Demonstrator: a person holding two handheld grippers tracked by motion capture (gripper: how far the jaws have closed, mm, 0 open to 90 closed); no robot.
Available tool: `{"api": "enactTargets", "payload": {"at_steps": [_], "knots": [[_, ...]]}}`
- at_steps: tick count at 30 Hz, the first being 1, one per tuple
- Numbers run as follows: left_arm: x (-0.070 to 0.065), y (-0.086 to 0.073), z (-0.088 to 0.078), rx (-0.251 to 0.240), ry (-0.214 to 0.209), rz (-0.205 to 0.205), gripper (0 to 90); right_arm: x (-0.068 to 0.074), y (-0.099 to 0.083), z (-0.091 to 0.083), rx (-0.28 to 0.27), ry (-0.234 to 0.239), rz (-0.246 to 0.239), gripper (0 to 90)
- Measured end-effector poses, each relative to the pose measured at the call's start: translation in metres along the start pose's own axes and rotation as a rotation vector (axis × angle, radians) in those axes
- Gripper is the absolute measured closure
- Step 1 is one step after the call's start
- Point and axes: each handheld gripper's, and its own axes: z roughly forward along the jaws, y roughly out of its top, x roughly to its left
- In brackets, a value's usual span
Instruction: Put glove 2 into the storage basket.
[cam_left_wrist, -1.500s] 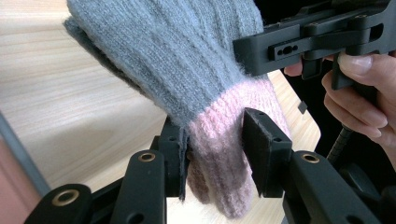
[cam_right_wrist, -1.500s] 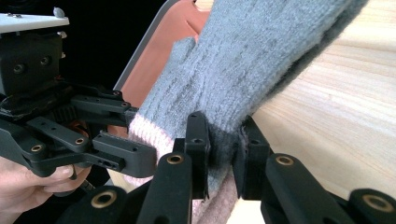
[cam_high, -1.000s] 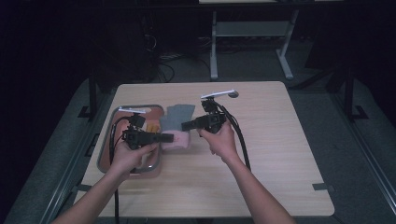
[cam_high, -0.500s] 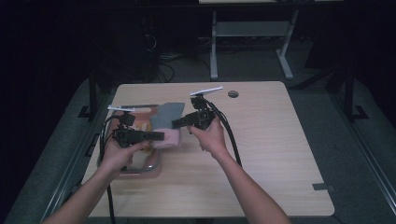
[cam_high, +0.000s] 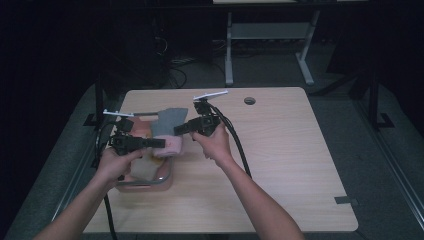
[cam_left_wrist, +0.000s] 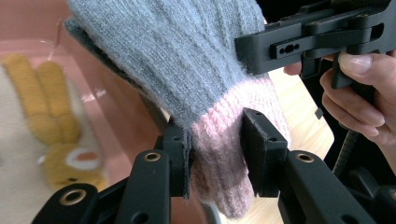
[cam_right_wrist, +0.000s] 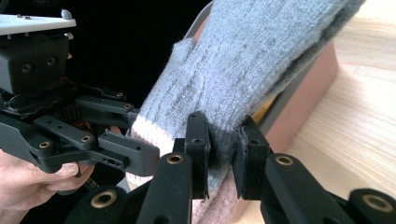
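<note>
While both our grippers clamp it, a grey knitted glove (cam_high: 167, 121) hangs over the pink tray (cam_high: 150, 184).
Left gripper (cam_left_wrist: 215, 149) pinches its pink cuff (cam_left_wrist: 224, 154); right gripper (cam_right_wrist: 223, 140) pinches the grey knit.

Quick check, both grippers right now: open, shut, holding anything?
Left gripper: shut on the pink cuff of the grey knit glove.
Right gripper: shut on the grey part of the same glove, above the pink tray.

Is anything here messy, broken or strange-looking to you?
Nothing looks broken or spilled. The grey knitted mitten with a pink cuff is held up between both hand-held grippers, left on the cuff, right on the grey part, above a pink tray that holds a yellow soft toy.
</note>
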Motion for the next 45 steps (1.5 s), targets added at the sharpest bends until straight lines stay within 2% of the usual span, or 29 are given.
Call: {"api": "enactTargets", "payload": {"at_steps": [6,14,26,34,37,45], "knots": [[0.008,-0.002,-0.01,-0.007,0.007,-0.009,64.6,0.006,0.003,0.01,-0.002,0.019,0.002,77.6],[0.017,-0.004,-0.019,0.015,0.032,-0.012,65.4,0.009,0.004,0.025,0.008,0.039,0.008,77.4],[0.03,-0.009,-0.033,0.021,0.065,-0.024,66.1,0.016,0.008,0.047,0.031,0.046,-0.005,77.0],[0.036,-0.013,-0.034,0.054,0.105,-0.02,66.0,0.015,0.006,0.06,0.055,0.046,-0.003,76.6],[0.038,-0.015,-0.033,0.055,0.116,-0.033,65.9,0.014,0.005,0.065,0.069,0.04,-0.005,76.5],[0.047,-0.024,-0.032,0.083,0.143,-0.035,65.9,0.011,0.001,0.08,0.11,0.032,-0.016,75.4]]}}
